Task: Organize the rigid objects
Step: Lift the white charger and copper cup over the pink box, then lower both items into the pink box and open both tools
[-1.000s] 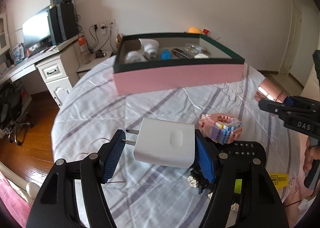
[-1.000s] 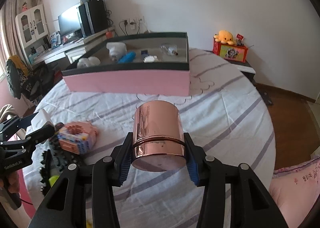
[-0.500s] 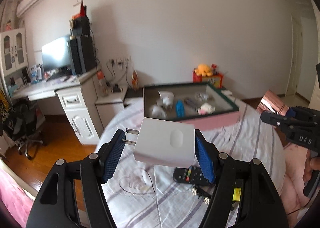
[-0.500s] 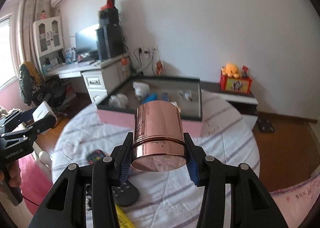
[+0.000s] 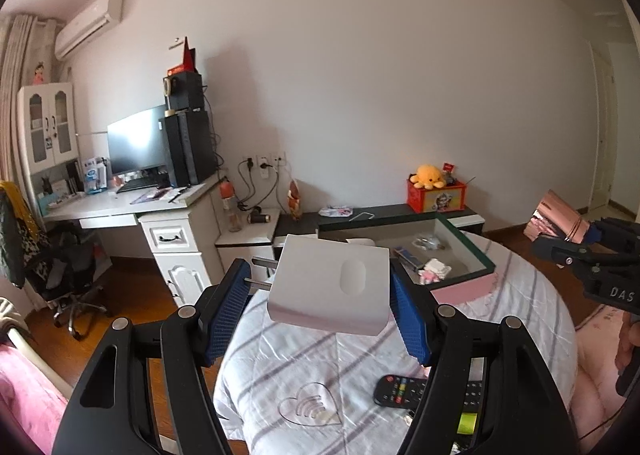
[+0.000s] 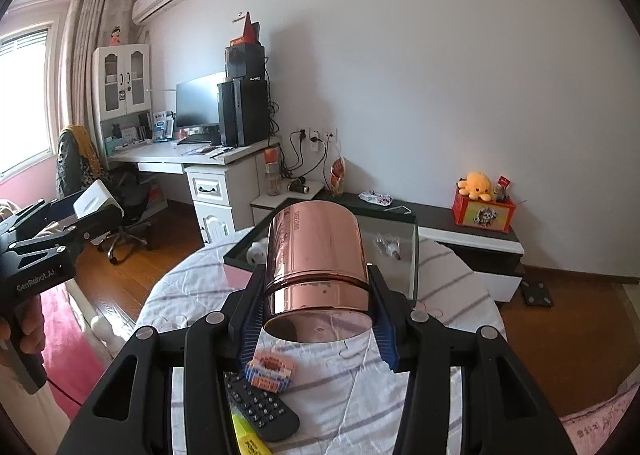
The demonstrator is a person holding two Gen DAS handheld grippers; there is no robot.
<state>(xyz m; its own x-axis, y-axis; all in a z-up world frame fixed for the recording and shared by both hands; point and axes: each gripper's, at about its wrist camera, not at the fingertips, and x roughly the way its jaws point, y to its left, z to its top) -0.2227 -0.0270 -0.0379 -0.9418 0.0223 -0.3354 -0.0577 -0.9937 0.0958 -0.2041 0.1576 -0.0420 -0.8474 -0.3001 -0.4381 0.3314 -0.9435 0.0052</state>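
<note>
You held the white plug-in charger (image 5: 332,283) clamped flat between the blue pads of your left gripper (image 5: 320,295), its two prongs (image 5: 260,273) pointing toward nine o'clock in the left wrist view, well above the striped bedspread (image 5: 320,375). Judged by its look, the charger was light, stiff and smooth-sided, so a hold across its broad flat faces, clear of the prongs, suited it best. Your right gripper (image 6: 316,295) was closed on the rose-gold metal cup (image 6: 316,255), pads on its lower wall near the rim; that polished shell looked slippery and easy to dent, and probably light. The pink-sided box (image 6: 240,275), your likely destination, sat at twelve o'clock beyond both loads, with small items already inside. A black remote (image 6: 260,407) and a small block toy (image 6: 270,369) lay on the bedspread at six o'clock, not yet sorted.
</note>
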